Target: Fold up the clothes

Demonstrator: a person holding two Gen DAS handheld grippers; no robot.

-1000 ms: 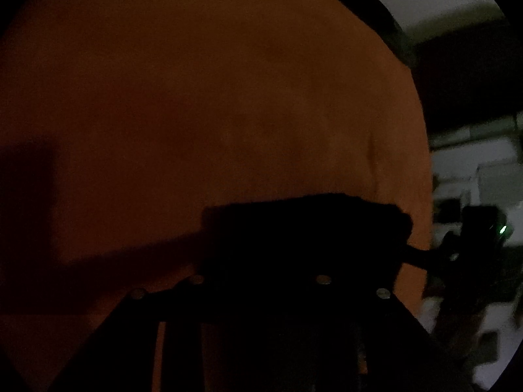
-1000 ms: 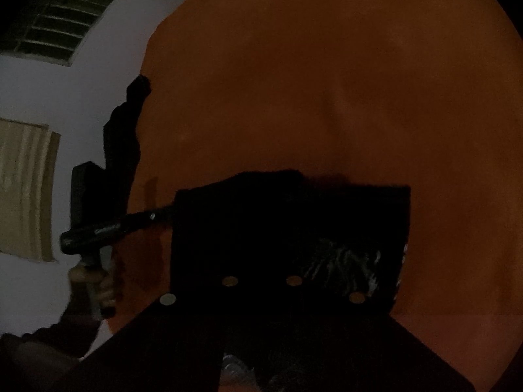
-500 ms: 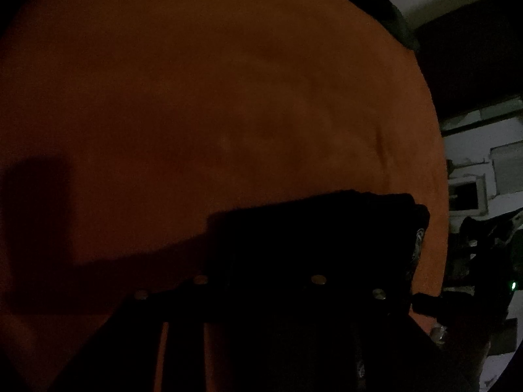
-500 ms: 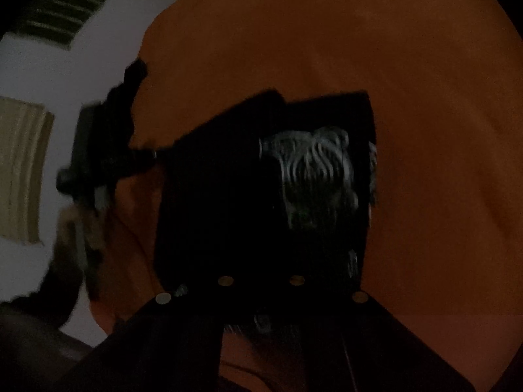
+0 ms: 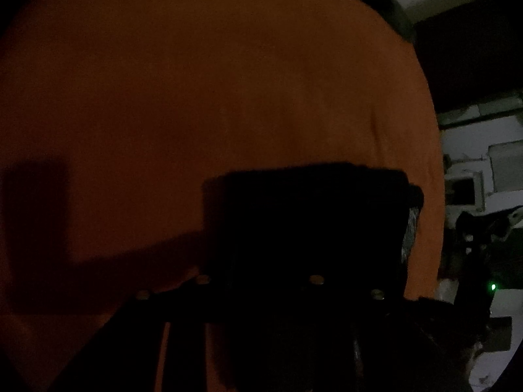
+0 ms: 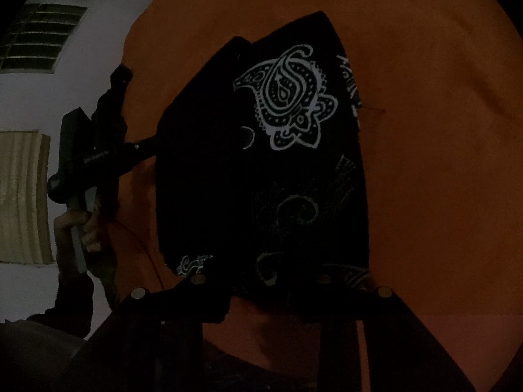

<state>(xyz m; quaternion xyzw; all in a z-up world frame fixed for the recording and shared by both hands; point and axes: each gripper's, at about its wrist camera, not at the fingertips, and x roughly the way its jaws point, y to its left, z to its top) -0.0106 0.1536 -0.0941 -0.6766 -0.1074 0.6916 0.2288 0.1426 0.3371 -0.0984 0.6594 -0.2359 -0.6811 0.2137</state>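
Note:
A black cloth (image 6: 261, 170) with a white paisley print hangs over an orange surface (image 6: 441, 163). In the right wrist view the cloth fills the middle and hides my right fingers. My left gripper (image 6: 145, 143), held by a hand (image 6: 73, 225), pinches the cloth's left edge. In the left wrist view the same cloth (image 5: 307, 228) is a dark block that covers my left fingers. My right gripper (image 5: 470, 241), with a green light on it, sits just past the cloth's right edge. Both seem shut on the cloth.
The orange surface (image 5: 212, 98) fills most of both views in dim light. A pale wall with a vent (image 6: 39, 39) and a beige panel (image 6: 23, 196) lies to the left. White furniture (image 5: 474, 179) shows at the far right.
In the right wrist view the black cloth has risen and spread from a low flat block to a tall panel with its print showing. The left gripper has shifted slightly.

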